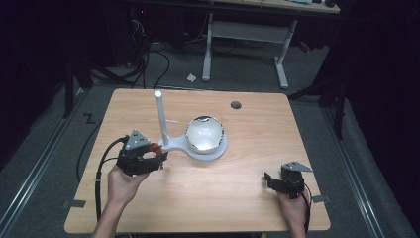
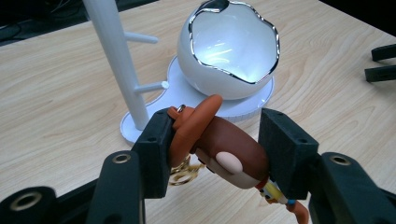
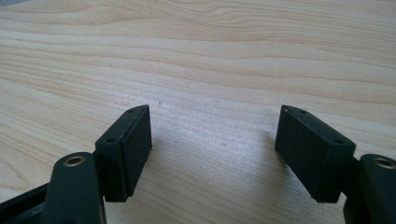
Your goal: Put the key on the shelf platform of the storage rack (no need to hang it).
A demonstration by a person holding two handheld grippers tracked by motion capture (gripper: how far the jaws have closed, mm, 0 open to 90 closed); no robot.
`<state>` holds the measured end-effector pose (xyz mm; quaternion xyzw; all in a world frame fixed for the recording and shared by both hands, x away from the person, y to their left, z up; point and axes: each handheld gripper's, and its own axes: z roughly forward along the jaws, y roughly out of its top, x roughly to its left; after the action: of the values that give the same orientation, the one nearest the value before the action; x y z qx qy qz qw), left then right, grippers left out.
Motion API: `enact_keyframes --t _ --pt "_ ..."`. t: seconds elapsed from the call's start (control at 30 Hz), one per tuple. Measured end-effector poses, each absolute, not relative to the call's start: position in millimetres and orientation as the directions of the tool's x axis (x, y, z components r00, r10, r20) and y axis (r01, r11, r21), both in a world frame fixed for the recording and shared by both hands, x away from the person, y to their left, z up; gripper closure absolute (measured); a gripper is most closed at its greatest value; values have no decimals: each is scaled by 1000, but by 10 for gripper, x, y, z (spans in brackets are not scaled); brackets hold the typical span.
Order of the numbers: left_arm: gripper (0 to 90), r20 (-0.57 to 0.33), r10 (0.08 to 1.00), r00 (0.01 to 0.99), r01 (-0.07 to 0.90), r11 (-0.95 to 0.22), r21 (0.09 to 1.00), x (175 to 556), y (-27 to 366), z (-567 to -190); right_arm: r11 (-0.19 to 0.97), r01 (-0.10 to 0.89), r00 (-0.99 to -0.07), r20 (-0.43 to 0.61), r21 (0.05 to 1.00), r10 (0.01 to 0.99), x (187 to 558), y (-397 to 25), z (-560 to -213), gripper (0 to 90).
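Right now a toy keychain (image 2: 219, 151), a brown figure with an orange hat brim and a gold ring, is sitting clamped between the jaws of the left tongs (image 2: 212, 149). Its hat end is pressing against one jaw, its body is reaching across to the other, and its striped lower end is hanging out past the jaws. From the high view the toy (image 1: 154, 148) is showing as a small orange-brown spot at the front of the left tongs (image 1: 157, 154), held just above the bench (image 1: 247, 193) and just beside the stand's base.

That stand (image 1: 162, 121) is a white post with short side pegs, rising upright from a flat white base (image 2: 187, 93). On the wider end of the same base a white egg-shaped bowl (image 2: 231, 51) with a jagged silver rim is sitting, its opening tilted toward the left tongs. The toy is lying near the post's foot, apart from the pegs.

A hand (image 1: 121, 184) is gripping the left tongs from below.

Well apart, near the bench's right front corner, the right tongs (image 1: 271, 179) are resting low over bare wood, jaws spread wide with nothing between them. In the right gripper view the right tongs (image 3: 212, 154) are showing the same wide gap.
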<state>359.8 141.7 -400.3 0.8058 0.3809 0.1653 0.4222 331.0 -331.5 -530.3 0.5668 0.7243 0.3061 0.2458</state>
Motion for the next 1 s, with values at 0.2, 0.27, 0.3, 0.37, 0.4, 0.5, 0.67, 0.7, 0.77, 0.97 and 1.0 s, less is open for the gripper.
enact_keyframes --t 0.2,0.27,0.3,0.37,0.4,0.5,0.67,0.7,0.77,0.97,1.0 --pt "477 -73 729 680 468 -354 810 3611 1378 -3916 170 671 -237 -9 722 972 3310 -3315 -5303 274" --pt "477 -76 723 687 462 -353 813 3614 1368 -3880 169 670 -236 -8 722 972 3310 -3315 -5304 274" --pt "477 -79 719 691 460 -352 815 3616 1366 -3862 170 671 -236 -9 722 972 3310 -3315 -5303 274" --pt "477 -92 712 697 460 -344 818 3624 1359 -3834 170 672 -236 -9 721 972 3309 -3313 -5303 274" --pt "477 -96 708 700 461 -344 818 3631 1355 -3822 170 670 -236 -10 722 972 3309 -3313 -5304 274" --pt "477 -103 699 707 462 -347 816 3649 1333 -3792 170 671 -237 -9 722 972 3309 -3315 -5303 274" --pt "477 -124 680 722 462 -341 819 3680 1286 -3738 169 671 -235 -9 722 972 3309 -3312 -5304 274" --pt "477 -125 677 726 461 -343 819 3688 1274 -3725 169 671 -235 -9 722 972 3309 -3312 -5304 274" --pt "477 -131 668 732 458 -342 820 3705 1251 -3700 169 671 -235 -9 722 972 3309 -3311 -5303 274" --pt "477 -139 647 750 446 -339 828 3754 1182 -3616 170 672 -236 -9 721 972 3309 -3313 -5303 274" --pt "477 -144 642 753 447 -338 829 3764 1171 -3603 169 672 -235 -8 721 972 3309 -3313 -5302 275"
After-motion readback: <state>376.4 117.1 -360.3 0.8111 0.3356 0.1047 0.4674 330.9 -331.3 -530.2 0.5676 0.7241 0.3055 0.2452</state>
